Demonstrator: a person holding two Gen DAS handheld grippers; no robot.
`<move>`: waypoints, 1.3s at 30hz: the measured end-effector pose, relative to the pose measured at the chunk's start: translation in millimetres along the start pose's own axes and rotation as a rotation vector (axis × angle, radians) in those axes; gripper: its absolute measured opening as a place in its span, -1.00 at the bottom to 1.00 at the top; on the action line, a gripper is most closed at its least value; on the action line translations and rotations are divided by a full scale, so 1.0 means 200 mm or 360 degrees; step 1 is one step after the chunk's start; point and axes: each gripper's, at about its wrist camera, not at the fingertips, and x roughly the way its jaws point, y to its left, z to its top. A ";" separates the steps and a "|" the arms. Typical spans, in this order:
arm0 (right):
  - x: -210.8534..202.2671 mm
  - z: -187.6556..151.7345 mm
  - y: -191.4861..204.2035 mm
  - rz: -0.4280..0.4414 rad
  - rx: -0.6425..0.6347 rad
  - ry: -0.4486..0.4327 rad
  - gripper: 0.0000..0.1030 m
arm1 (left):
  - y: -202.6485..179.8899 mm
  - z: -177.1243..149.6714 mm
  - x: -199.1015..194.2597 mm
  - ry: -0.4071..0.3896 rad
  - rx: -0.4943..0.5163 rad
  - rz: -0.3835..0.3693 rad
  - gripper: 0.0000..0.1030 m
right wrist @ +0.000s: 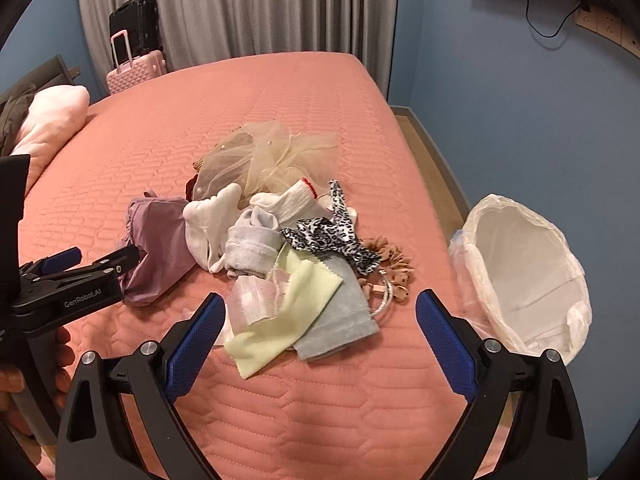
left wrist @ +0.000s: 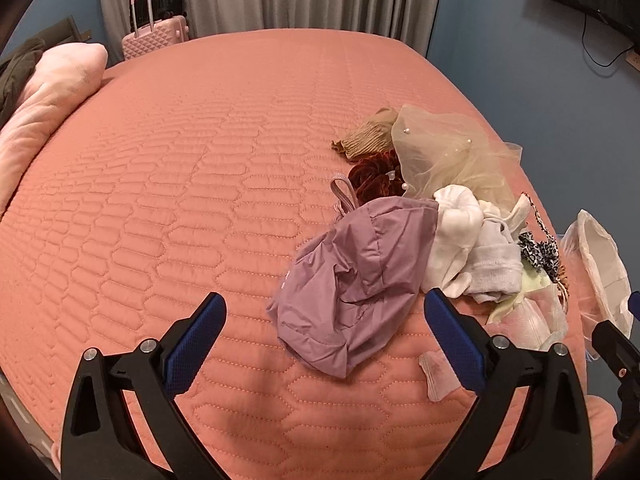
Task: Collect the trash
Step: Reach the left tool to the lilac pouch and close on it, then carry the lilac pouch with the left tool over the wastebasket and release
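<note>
- Left wrist view: the left gripper (left wrist: 324,312) hangs over a salmon quilted bed cover (left wrist: 180,160), jaws spread wide, nothing between the pads.
- Just ahead of it lies a crumpled lilac bag (left wrist: 352,280); its near edge sits between the two fingers without touching either.
- To the right of the bag, a heap: white socks (left wrist: 460,236), cream tulle with pearls (left wrist: 444,152), a rust velvet scrunchie (left wrist: 372,180), a tan knit piece (left wrist: 364,140).
- A small scrap of pale paper (left wrist: 438,374) lies on the cover beside the right finger; what it is cannot be told.
- The lined bin (left wrist: 600,264) shows at the right edge, off the bed.
- Right wrist view: the right gripper (right wrist: 320,320) is also wide open and empty, above the near side of the heap.
- Directly ahead lie a pale yellow cloth (right wrist: 288,320), a grey cloth (right wrist: 340,316) partly under it, and a clear plastic wrapper (right wrist: 252,300).
- A leopard-print band (right wrist: 332,236) and a tan scrunchie (right wrist: 388,264) lie behind.
- The bin (right wrist: 520,272), lined with a white bag, stands to the right beside the bed, mouth tilted toward the camera.
- A hand (right wrist: 60,364) holds the left gripper at the left edge.
</note>
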 end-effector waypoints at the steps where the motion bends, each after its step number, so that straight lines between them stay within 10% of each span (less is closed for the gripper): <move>1: 0.02 0.01 0.02 0.0011 -0.0006 0.0012 0.69 | 0.00 0.00 0.02 0.0022 -0.0006 -0.0023 0.67; 13: 0.34 -0.02 0.23 0.0105 -0.0174 0.0272 -0.47 | 0.05 -0.02 0.11 0.0154 -0.0075 -0.0265 -0.76; 19: 0.25 0.03 0.22 0.0218 -0.0137 0.0223 -0.93 | 0.08 0.02 -0.05 0.0059 -0.0089 -0.0319 -0.86; 39: -0.63 0.54 -0.15 0.0380 0.0033 -0.0367 -0.94 | -0.38 0.48 -0.78 -0.0430 0.0143 -0.0519 -0.88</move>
